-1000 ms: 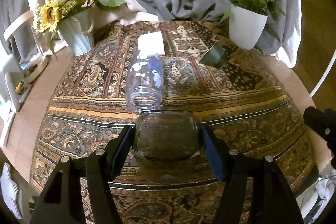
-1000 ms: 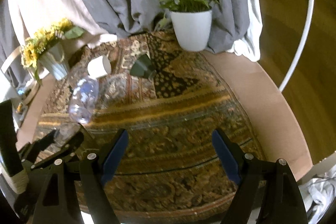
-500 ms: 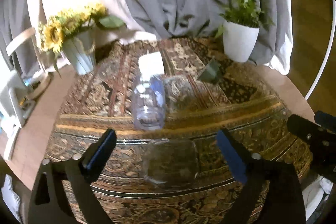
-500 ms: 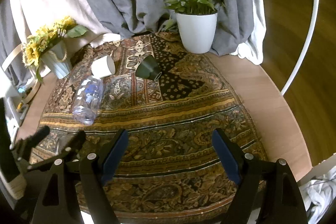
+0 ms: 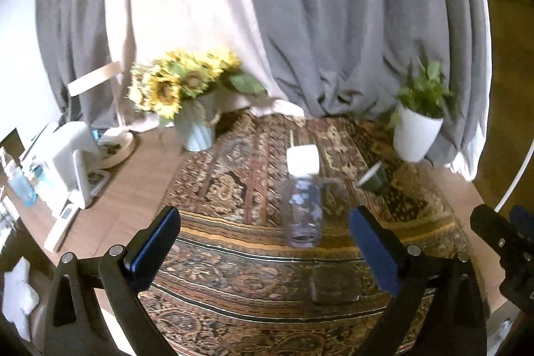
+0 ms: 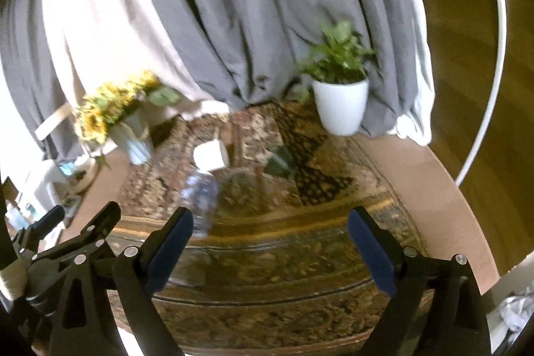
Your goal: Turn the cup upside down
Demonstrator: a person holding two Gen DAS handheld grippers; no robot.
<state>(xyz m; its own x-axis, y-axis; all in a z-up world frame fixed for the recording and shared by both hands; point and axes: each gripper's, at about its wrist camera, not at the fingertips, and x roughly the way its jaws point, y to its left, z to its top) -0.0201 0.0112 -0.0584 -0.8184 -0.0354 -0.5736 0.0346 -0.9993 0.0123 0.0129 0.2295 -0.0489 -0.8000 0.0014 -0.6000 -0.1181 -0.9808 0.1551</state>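
Note:
A clear glass cup [image 5: 333, 284] stands on the patterned cloth near the front edge, faint against the pattern. My left gripper [image 5: 265, 251] is open and empty, raised above and behind the cup. My right gripper [image 6: 268, 251] is open and empty over the front of the table. The left gripper also shows in the right wrist view [image 6: 71, 242] at the lower left. I cannot make out the glass cup in the right wrist view.
A clear bottle [image 5: 302, 209] with a white cap lies on the cloth. A dark green cup [image 5: 373, 181] lies on its side. A sunflower vase [image 5: 197, 129] stands at the back left, a white plant pot [image 5: 417, 135] at the back right. White devices [image 5: 73, 159] sit at the left.
My left gripper let go of the glass cup, opened wide and pulled up and back. The cup now stands on the cloth. My right gripper rose a little and stayed open.

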